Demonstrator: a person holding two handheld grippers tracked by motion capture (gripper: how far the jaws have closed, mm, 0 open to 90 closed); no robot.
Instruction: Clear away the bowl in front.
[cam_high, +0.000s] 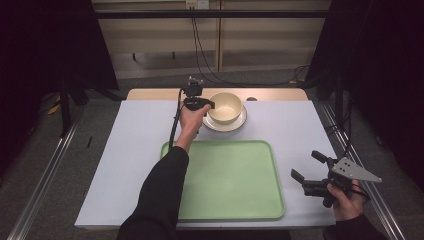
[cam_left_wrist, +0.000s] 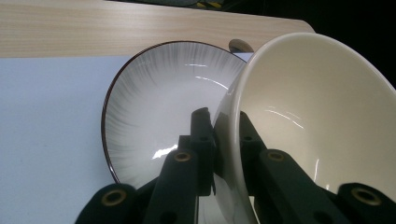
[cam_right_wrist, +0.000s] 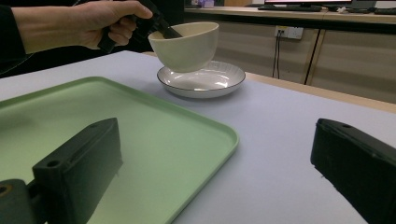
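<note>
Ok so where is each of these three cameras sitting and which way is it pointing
High view: above the near table edge, facing forward and down on the tray; both forearms, left gripper, right gripper show.
Left gripper view: on that gripper, looking along jaws clamped on the bowl rim, plate beneath.
Right gripper view: low at the table's right, facing across the tray to the tilted bowl; open jaws, other hand.
All three share bowl and plate.

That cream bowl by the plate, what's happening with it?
A person's left tool is clamped on the rim of the cream ceramic bowl, one jaw inside and one outside, holding it tilted just above the white dark-rimmed plate at the far side of the table. The pale green plastic tray lies bare in front. The right tool waits open beside the tray, holding nothing.
</note>
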